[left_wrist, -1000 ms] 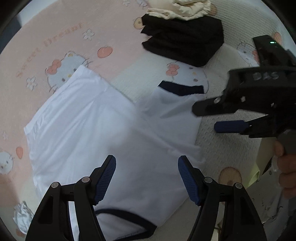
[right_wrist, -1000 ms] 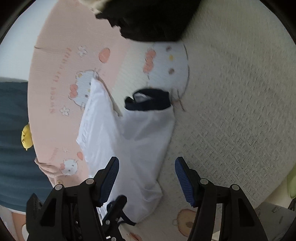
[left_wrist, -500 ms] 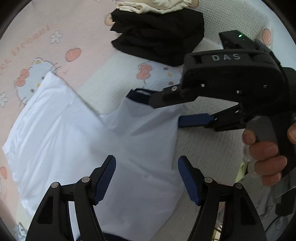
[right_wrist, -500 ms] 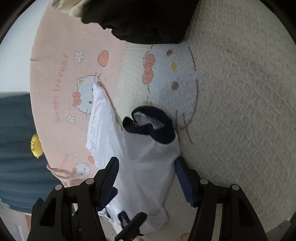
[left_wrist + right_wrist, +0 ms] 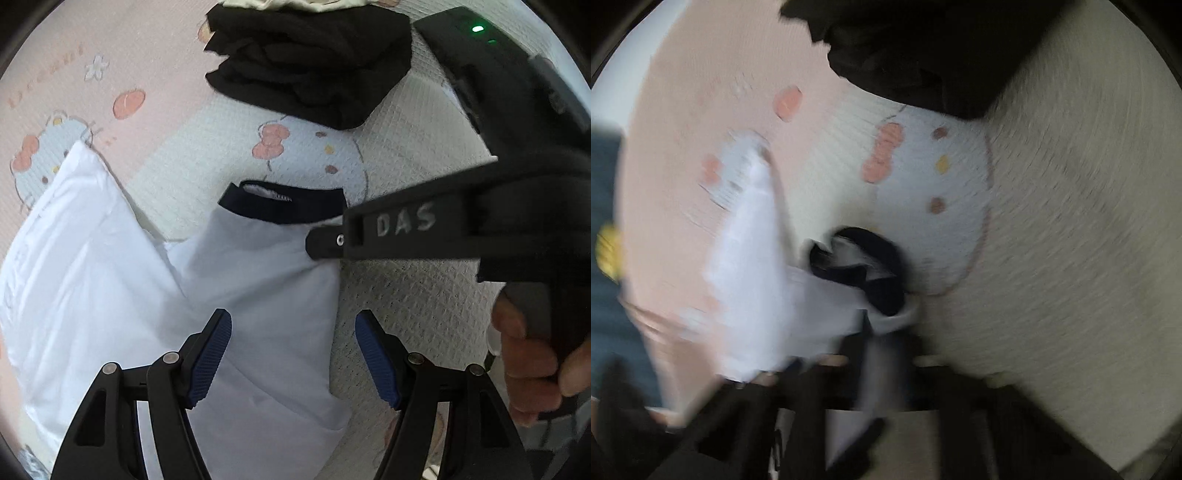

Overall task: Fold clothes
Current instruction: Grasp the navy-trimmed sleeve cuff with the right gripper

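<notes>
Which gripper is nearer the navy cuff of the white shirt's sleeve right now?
Right. The right gripper sits shut on the sleeve just below the navy cuff; the left gripper hovers open lower down the sleeve.

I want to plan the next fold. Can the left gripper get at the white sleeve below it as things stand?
Probably yes. The left gripper is open and points down at the white sleeve, with nothing between its fingers and the cloth. The right gripper is at the sleeve's navy cuff, further up, so it seems clear of the way.

Cartoon-cat blanket (pink & cream) w/ a yellow toy.
</notes>
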`<state>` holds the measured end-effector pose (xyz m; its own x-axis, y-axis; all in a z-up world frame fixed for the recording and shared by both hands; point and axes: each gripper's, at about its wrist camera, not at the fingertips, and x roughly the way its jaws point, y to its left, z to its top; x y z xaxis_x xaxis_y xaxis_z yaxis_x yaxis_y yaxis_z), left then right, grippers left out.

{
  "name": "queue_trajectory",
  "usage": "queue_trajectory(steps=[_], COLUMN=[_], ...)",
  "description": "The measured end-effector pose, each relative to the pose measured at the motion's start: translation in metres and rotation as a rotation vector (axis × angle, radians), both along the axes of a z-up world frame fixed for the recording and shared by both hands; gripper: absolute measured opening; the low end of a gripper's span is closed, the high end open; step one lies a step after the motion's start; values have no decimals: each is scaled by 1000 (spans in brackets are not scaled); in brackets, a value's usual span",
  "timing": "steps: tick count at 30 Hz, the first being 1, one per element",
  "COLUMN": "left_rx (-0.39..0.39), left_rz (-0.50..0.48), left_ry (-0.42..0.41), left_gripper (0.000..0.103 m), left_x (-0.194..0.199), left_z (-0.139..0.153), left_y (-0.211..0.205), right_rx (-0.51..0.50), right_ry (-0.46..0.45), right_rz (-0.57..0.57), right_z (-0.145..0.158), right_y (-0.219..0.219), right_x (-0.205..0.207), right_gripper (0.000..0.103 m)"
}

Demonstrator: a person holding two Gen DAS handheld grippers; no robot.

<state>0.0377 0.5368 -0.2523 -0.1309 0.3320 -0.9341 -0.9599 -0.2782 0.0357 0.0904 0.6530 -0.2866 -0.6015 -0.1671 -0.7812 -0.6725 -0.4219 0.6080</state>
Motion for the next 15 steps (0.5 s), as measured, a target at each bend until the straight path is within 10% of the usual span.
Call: queue_trajectory(steps=[15], left_rx=[73], left_rz=[116], left_ry=[-42], left_gripper=[68], left_x=[-6], left_z=[-1], left_y=[2], right_rx=[-78], right_ry=[226], right_rz=[-12], right_z=[15], right_y=[-3], right_x=[8], right_gripper=[1])
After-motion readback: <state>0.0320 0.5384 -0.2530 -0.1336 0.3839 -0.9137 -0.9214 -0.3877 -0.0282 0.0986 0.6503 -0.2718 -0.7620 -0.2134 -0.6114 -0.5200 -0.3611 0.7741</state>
